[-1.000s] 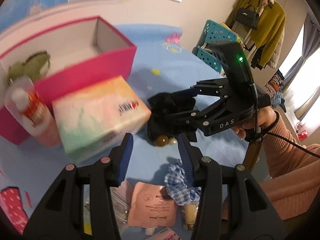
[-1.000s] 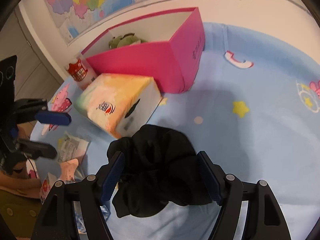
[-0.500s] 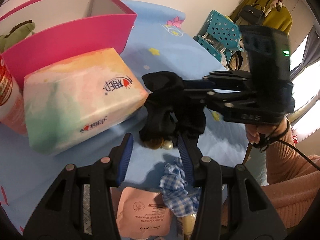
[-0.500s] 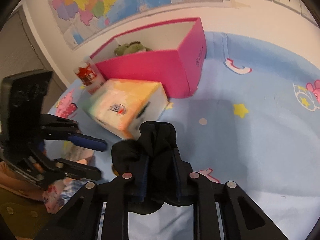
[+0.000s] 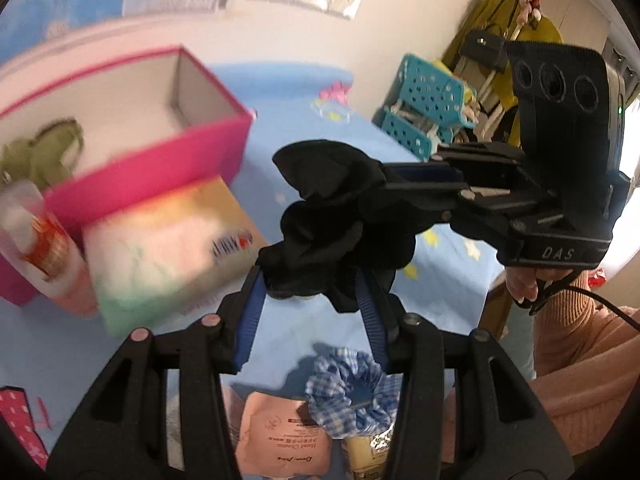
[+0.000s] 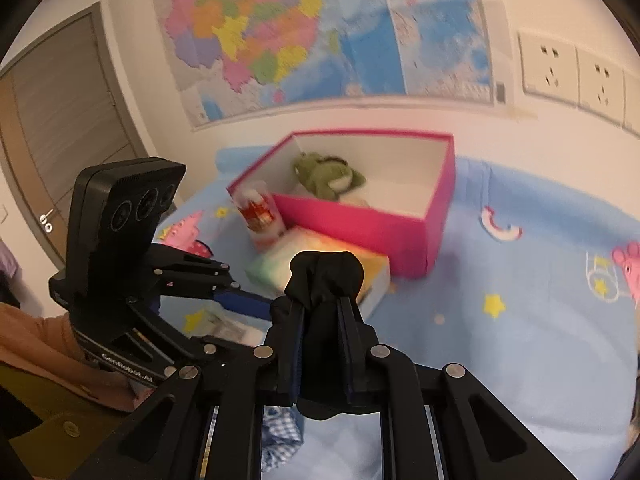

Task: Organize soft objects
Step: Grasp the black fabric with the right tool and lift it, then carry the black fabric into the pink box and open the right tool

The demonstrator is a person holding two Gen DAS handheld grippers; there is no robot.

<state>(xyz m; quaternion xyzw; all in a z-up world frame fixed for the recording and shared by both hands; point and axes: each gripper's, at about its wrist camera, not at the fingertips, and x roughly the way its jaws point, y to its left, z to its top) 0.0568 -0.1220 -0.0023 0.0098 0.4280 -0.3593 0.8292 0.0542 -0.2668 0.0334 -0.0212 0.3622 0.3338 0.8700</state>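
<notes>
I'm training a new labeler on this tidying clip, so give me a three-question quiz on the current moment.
1. True or false: the right hand-held gripper is shut on the black scrunchie.
2. Which soft thing already lies in the pink box?
A. green plush toy
B. checked scrunchie
C. nothing
3. Fill in: the blue checked scrunchie lies on the ____.

Key:
1. True
2. A, the green plush toy
3. Blue tablecloth
</notes>
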